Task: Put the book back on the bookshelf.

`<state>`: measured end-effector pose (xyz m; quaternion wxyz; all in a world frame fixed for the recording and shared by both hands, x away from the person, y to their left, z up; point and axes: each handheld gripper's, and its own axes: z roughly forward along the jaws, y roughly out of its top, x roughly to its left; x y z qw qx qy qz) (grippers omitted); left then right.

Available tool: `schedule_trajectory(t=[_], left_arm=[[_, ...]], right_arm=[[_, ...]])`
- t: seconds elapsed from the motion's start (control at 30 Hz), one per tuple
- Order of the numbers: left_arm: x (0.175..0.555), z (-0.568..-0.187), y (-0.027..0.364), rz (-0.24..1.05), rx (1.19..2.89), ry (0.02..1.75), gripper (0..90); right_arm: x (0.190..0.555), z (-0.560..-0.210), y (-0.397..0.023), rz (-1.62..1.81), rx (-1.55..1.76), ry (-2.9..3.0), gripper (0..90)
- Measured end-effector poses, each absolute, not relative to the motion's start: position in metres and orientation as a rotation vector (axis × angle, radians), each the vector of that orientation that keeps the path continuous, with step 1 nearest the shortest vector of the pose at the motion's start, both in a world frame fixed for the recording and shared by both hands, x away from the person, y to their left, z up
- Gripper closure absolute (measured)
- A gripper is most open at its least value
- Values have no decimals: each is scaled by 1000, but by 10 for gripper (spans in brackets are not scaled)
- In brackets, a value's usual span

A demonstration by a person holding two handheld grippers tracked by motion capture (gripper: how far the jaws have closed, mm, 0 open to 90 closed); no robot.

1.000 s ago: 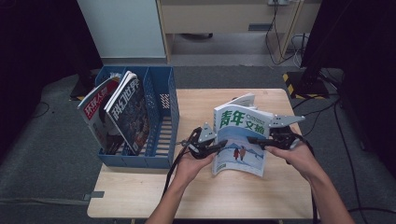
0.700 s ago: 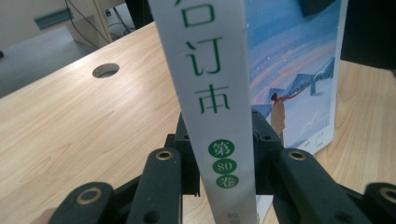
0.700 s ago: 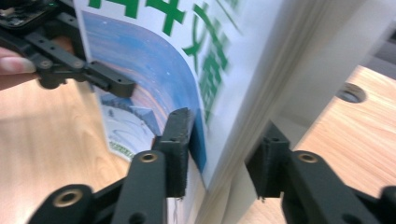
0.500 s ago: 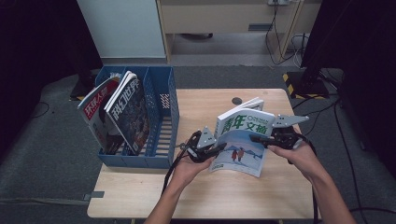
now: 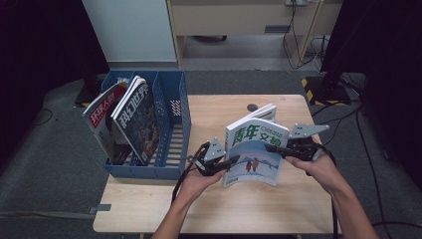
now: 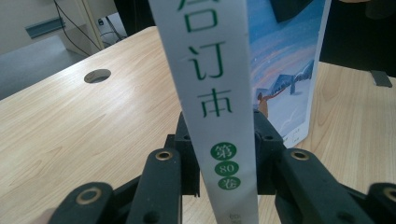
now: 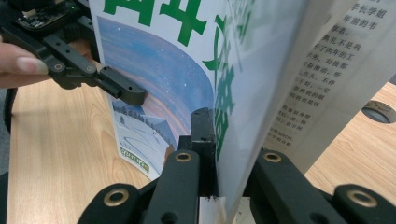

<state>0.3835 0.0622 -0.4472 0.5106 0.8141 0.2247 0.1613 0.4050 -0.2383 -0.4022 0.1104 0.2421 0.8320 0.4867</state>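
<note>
Magazine (image 5: 255, 154) lifted upright; perhaps two in rack (image 5: 171, 127).

blue rack (image 5: 171, 124) blocks left, tabletop (image 5: 219, 112) beyond free

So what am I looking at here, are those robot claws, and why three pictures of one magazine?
No robot: a person holds a hand-worked clamp in each hand. The high view looks down on a wooden table; the other two come from small cameras riding on the clamps. The left gripper clamps the spine of a blue-and-white magazine, seen close in its own view. The right gripper has just been closing and now pinches the opposite page edge. The magazine stands upright on the table. At the left, a blue file rack holds two more magazines.
</note>
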Motion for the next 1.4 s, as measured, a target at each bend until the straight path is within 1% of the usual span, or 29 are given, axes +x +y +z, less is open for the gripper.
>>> schedule_trajectory(t=[0.13, 0.27, 0.4, 0.6, 0.93, 1.23, 1.4], left_arm=[[386, -447, 62, 372, 1936, 555, 686], [390, -442, 61, 348, 1877, 568, 677], [394, -439, 58, 340, 1881, 583, 667], [398, -442, 58, 317, 1849, 628, 626], [400, -440, 55, 295, 1848, 626, 551], [405, -435, 52, 282, 1828, 637, 536], [407, -433, 50, 267, 1839, 632, 496]], right_arm=[[404, -402, -238, 1429, 700, 2448, 842], [404, -402, -238, 1431, 688, 2448, 843], [403, -401, -236, 1426, 678, 2452, 843], [402, -401, -236, 1428, 668, 2453, 843], [401, -400, -236, 1416, 658, 2460, 843], [400, -399, -236, 1395, 643, 2468, 843], [400, -400, -236, 1393, 649, 2465, 843]])
